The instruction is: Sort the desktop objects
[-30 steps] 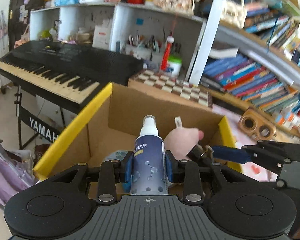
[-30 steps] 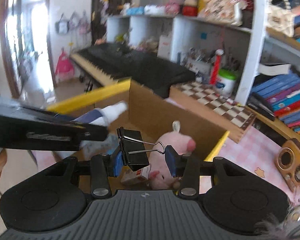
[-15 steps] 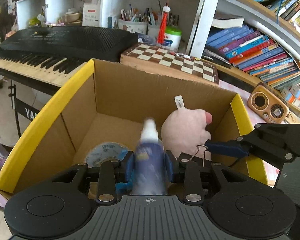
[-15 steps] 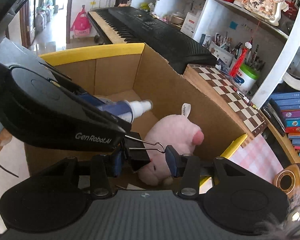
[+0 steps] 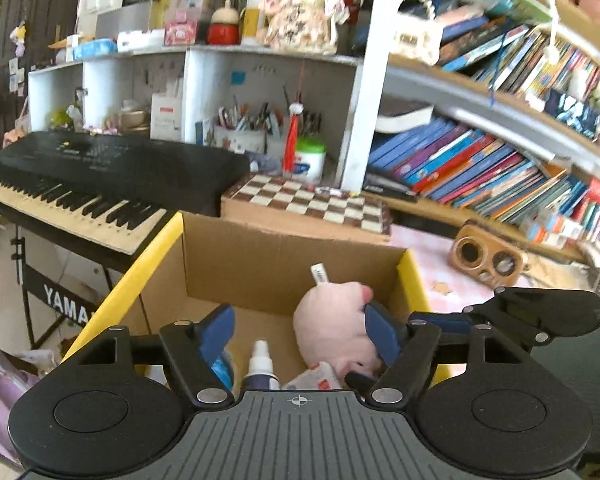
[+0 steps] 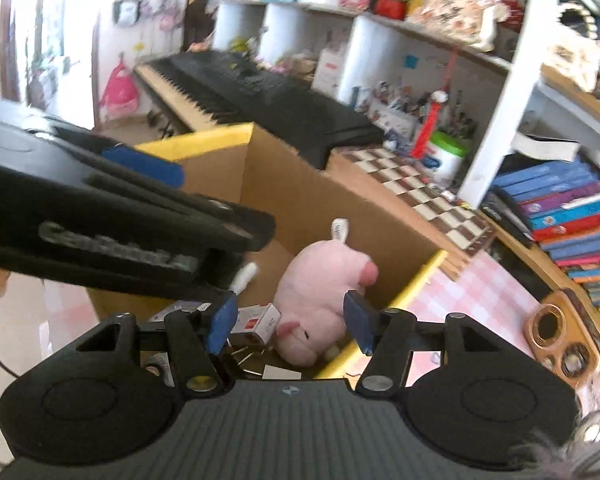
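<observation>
A cardboard box with yellow-edged flaps (image 5: 268, 256) (image 6: 300, 200) stands open below both grippers. In it lie a pink plush pig (image 5: 336, 328) (image 6: 320, 280), a dark blue spray bottle with a white nozzle (image 5: 260, 368) (image 6: 244, 276) and a small white-and-red carton (image 5: 316, 376) (image 6: 256, 322). My left gripper (image 5: 298, 334) is open and empty above the box. My right gripper (image 6: 288, 322) is open and empty above the box. The binder clip's wire handles (image 6: 244, 354) show low in the box, mostly hidden.
A black Yamaha keyboard (image 5: 80, 176) stands left of the box. A chessboard (image 5: 308, 204) lies behind it. A wooden speaker (image 5: 484, 256) sits on the pink checked tablecloth (image 6: 472, 292) at right. Bookshelves (image 5: 480, 168) fill the back right.
Both grippers have opened. The spray bottle has dropped from the left gripper into the box, and the binder clip has left the right gripper. Both grippers have risen a little.
</observation>
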Tool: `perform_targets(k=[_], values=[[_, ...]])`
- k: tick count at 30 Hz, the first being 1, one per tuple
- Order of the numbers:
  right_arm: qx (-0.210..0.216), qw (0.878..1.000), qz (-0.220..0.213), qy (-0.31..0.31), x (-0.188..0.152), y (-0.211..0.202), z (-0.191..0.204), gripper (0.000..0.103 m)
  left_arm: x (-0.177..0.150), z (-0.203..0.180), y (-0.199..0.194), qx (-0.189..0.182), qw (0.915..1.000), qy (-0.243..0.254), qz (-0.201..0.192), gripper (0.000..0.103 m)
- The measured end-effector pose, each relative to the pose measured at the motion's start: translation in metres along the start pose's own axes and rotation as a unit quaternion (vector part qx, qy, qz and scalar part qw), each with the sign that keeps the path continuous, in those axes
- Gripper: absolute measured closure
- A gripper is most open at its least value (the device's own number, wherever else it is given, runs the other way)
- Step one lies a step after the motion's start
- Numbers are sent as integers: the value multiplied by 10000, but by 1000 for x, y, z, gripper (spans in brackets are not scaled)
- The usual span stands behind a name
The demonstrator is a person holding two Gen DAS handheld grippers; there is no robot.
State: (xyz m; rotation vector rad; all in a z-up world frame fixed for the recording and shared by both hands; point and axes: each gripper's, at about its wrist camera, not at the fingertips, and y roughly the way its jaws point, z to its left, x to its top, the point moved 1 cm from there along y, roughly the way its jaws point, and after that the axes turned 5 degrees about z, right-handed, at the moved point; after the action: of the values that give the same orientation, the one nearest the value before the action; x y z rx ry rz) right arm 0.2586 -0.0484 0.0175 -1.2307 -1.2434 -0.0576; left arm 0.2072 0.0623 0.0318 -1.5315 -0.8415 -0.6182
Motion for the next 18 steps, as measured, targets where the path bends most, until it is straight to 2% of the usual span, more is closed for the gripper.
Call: perform_targets(k=[5,8,14,18], values=[[-337,9982,-242,443,-8,-32,1,46,-8,-4,-27,-86,9998,72,-164,28],[-564,9952,-338,729,-16,-52,3,46,-13,-5,-43,-129,9995,131,-254,23],[-999,9842,-435,1394,-36,-84,6,46,-27,-7,-74,-134,9979,415,-474,18],[-1202,9764,-457,1734,-52,-105,13,42,-40,-6,-91,-164,9973,483,-526,16]])
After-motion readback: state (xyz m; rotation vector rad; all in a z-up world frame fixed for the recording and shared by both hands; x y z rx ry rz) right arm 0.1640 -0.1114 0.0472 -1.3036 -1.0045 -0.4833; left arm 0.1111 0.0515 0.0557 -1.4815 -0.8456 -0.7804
